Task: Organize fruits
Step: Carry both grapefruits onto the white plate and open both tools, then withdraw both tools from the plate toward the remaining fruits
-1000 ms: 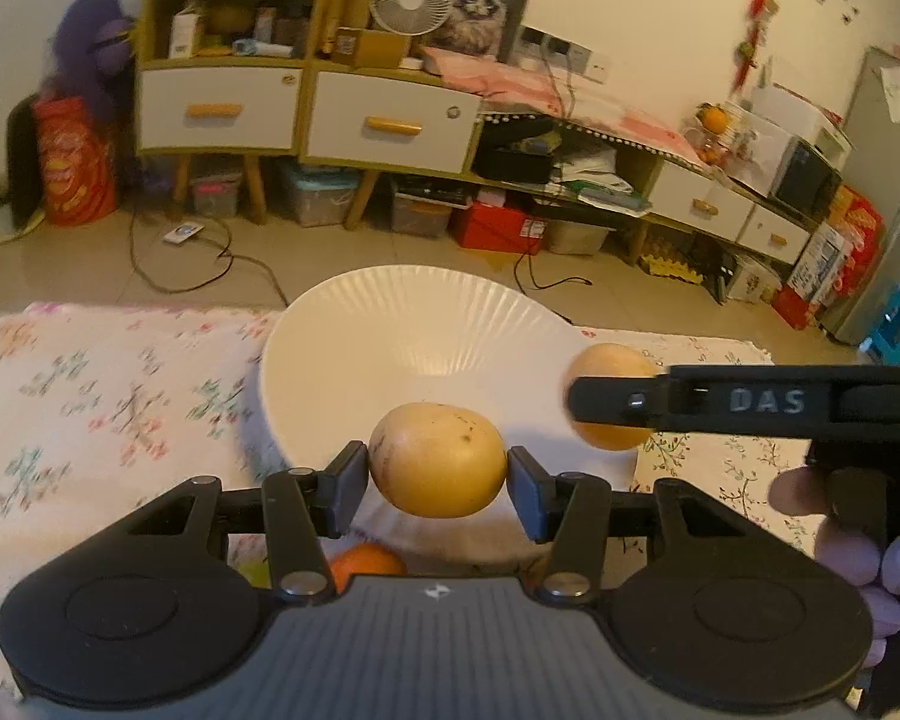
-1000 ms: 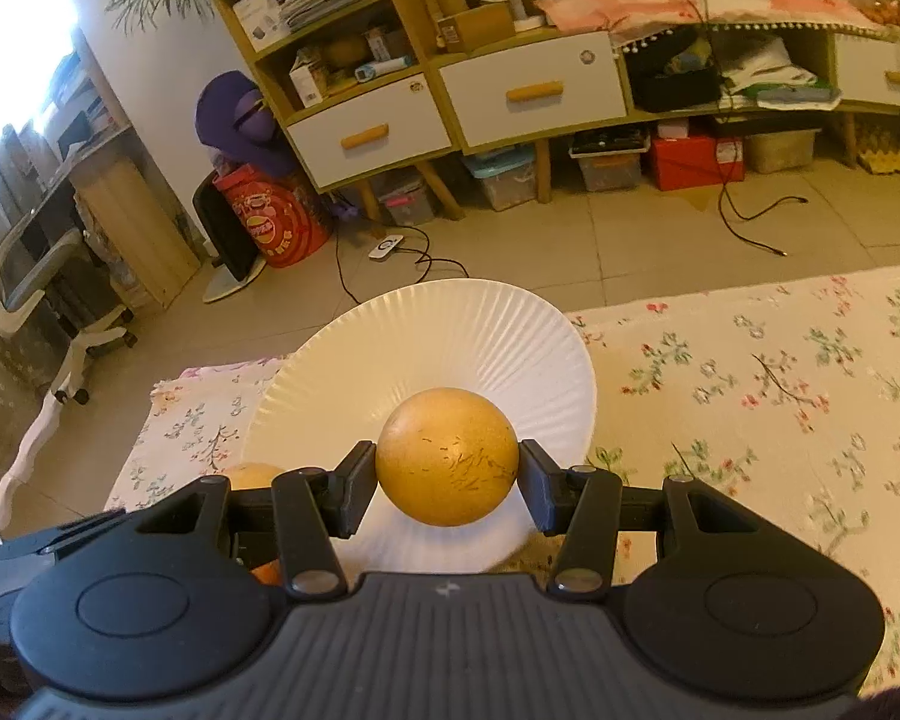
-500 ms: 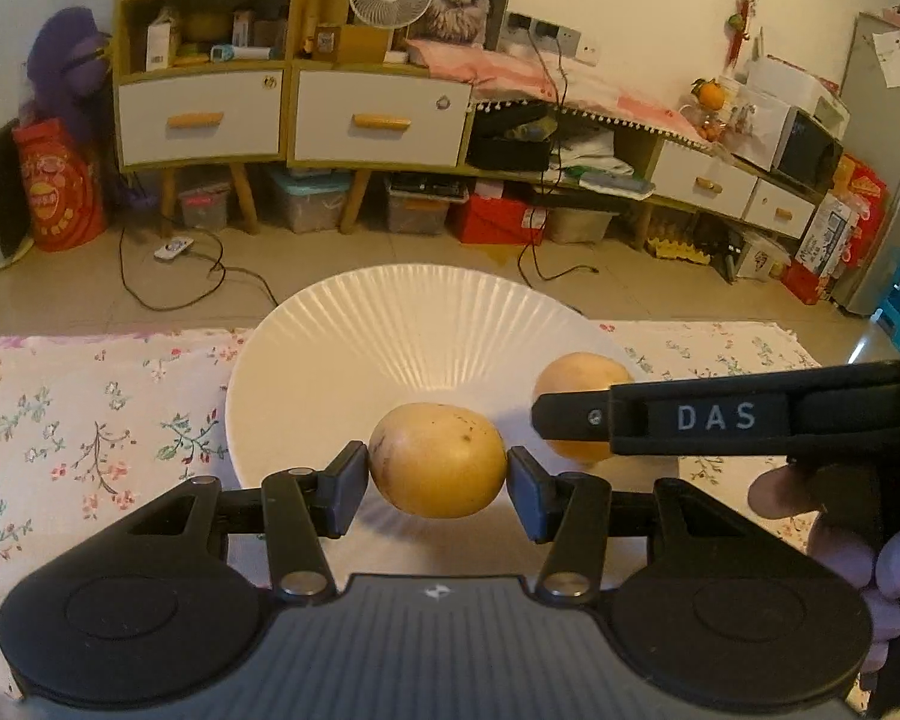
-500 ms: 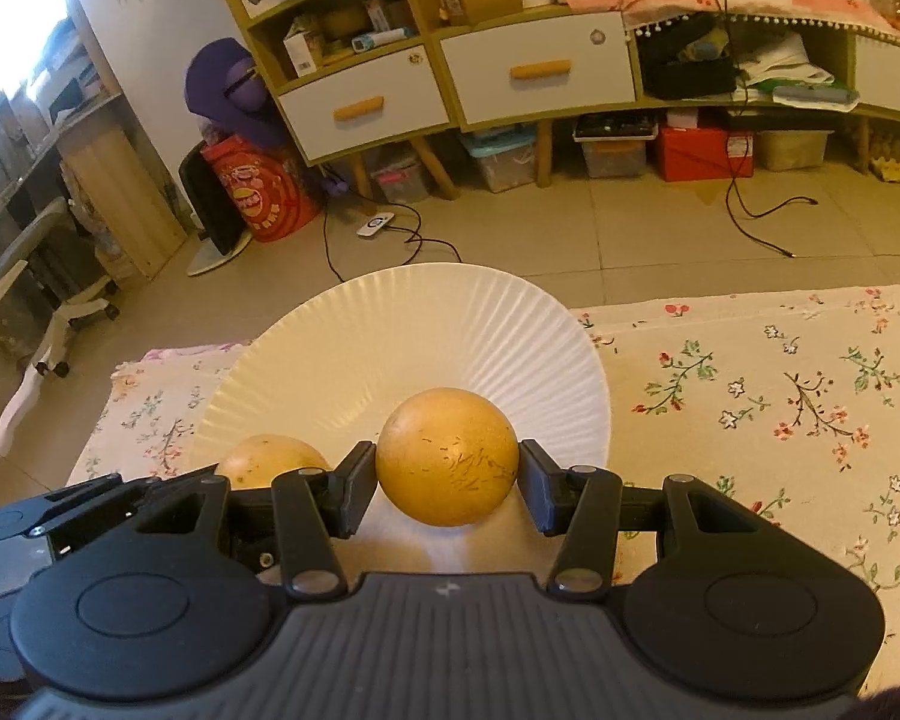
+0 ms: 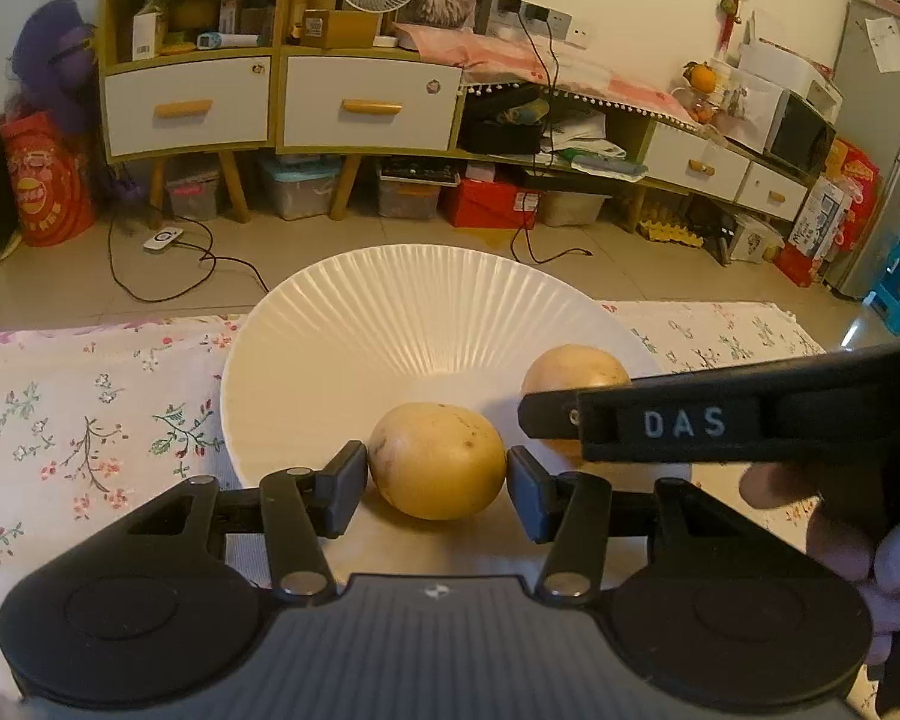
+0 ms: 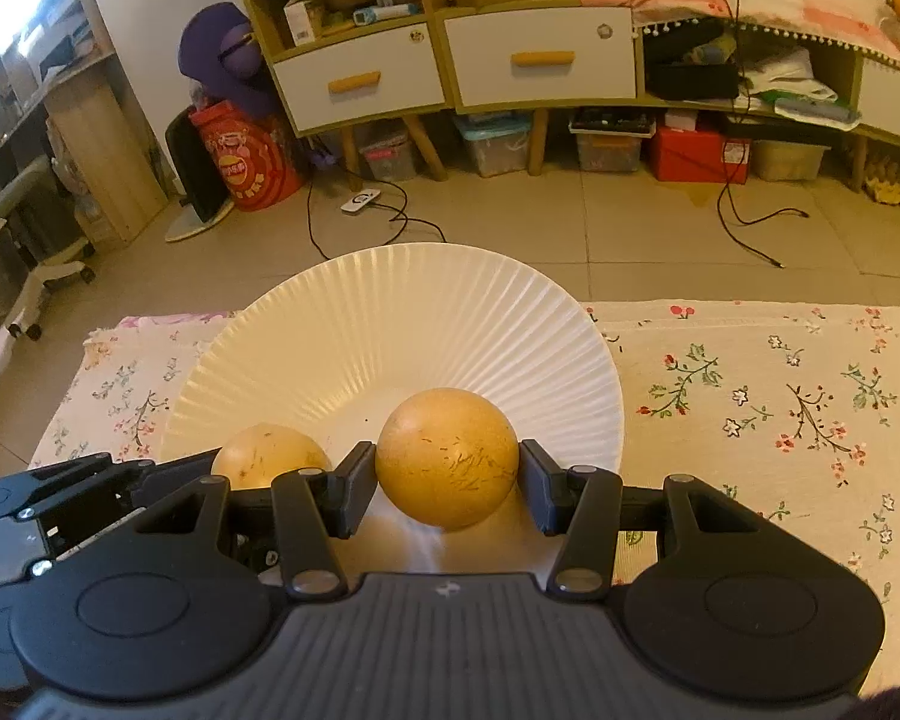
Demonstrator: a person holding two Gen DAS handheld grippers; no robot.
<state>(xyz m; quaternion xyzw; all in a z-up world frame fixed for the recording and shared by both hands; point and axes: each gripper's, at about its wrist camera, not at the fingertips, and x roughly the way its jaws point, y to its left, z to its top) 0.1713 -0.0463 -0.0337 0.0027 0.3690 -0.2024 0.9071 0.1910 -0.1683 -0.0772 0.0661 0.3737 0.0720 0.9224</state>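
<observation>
A white ribbed plate sits on the floral tablecloth near the table's far edge. My left gripper is shut on a yellow oval fruit over the plate's near side. My right gripper is shut on a rounder yellow-orange fruit, also over the plate's near part. In the left wrist view the right gripper reaches in from the right, its fruit just right of mine. The right wrist view shows the left gripper's fingers and its fruit low on the left. Whether either fruit touches the plate I cannot tell.
The floral tablecloth spreads to both sides of the plate. A person's hand grips the right tool. Beyond the table edge lie tiled floor with cables and a low cabinet.
The right gripper has carried its fruit leftward over the plate, closer to the left gripper's fruit. An orange seen under the left gripper a second ago is out of view.
</observation>
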